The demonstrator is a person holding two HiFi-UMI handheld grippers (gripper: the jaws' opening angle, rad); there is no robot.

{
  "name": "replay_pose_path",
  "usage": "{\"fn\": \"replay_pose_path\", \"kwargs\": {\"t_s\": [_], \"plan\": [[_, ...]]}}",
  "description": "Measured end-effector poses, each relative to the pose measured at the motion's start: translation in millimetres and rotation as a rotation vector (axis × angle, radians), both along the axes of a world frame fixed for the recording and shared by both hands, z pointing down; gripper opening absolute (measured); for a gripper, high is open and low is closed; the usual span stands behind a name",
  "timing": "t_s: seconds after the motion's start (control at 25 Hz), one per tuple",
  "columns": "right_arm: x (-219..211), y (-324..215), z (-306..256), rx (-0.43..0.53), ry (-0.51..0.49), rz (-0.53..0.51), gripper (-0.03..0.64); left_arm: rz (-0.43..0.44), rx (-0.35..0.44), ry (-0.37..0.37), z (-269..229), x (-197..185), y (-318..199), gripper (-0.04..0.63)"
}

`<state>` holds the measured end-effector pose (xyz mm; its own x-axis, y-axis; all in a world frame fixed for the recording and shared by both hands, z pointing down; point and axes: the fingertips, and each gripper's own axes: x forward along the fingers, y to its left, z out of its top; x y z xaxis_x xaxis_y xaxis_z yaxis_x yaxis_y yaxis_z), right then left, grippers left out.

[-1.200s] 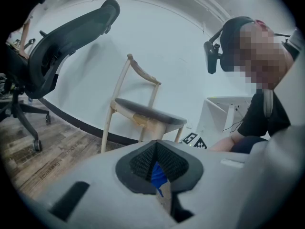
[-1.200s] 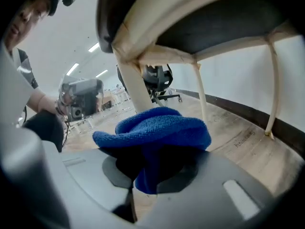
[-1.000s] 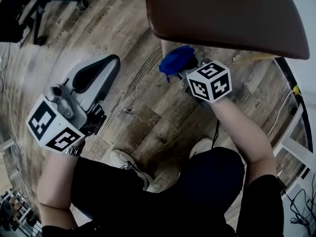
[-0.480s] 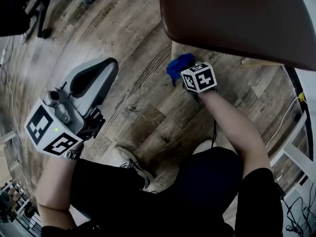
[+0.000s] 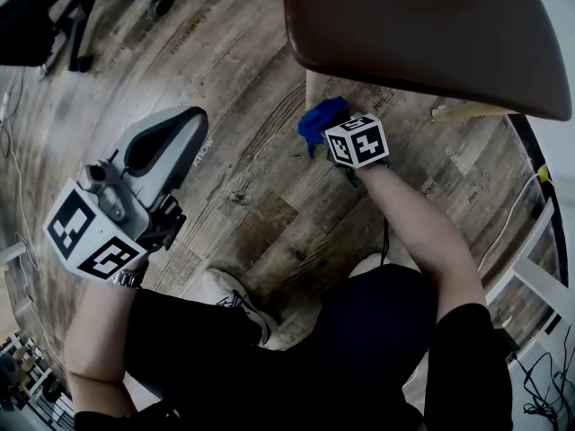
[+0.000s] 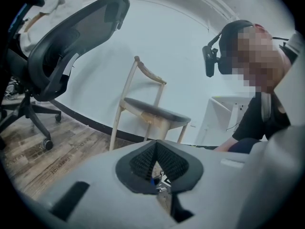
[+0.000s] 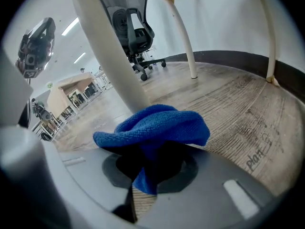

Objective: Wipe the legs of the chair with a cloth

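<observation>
A wooden chair with a dark brown seat (image 5: 431, 25) stands in front of me; in the left gripper view the whole chair (image 6: 152, 111) shows against a white wall. Its pale front leg (image 5: 314, 88) (image 7: 107, 51) runs down to the floor. A blue cloth (image 5: 321, 119) (image 7: 157, 125) presses against the low part of that leg, with my right gripper (image 5: 337, 131) (image 7: 151, 163) shut on it. My left gripper (image 5: 189, 126) (image 6: 156, 168) hovers apart to the left, its jaws shut with nothing between them.
A black office chair (image 5: 90, 7) (image 7: 136, 27) stands at the far left on the wood-plank floor (image 5: 260, 196). The person's shoes (image 5: 234, 294) rest near the front. Cables (image 5: 526, 196) and white furniture (image 5: 530, 272) lie at the right by the wall.
My right gripper has slid the blue cloth down along the chair leg towards the floor, then almost stopped. The left gripper has barely shifted.
</observation>
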<state>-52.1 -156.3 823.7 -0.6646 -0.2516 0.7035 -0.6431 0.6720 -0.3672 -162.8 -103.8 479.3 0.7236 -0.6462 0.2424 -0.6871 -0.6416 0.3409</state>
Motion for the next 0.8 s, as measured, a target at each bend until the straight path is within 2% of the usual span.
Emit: {"fn": "replay_pose_path", "kwargs": {"t_s": [0.44, 0.68, 0.8], "plan": [[-5.5, 4.5, -65.4, 0.088, -0.096, 0.047, 0.066, 0.017, 0.044, 0.013, -13.4, 7.5, 1.5, 0.000], [-9.4, 8.3, -118.5, 0.128, -0.189, 0.062, 0.066, 0.039, 0.062, 0.030, -20.0, 16.0, 1.5, 0.000], [-12.4, 9.1, -153.1, 0.116, -0.265, 0.078, 0.066, 0.043, 0.066, 0.040, -21.6, 18.2, 0.4, 0.000]]}}
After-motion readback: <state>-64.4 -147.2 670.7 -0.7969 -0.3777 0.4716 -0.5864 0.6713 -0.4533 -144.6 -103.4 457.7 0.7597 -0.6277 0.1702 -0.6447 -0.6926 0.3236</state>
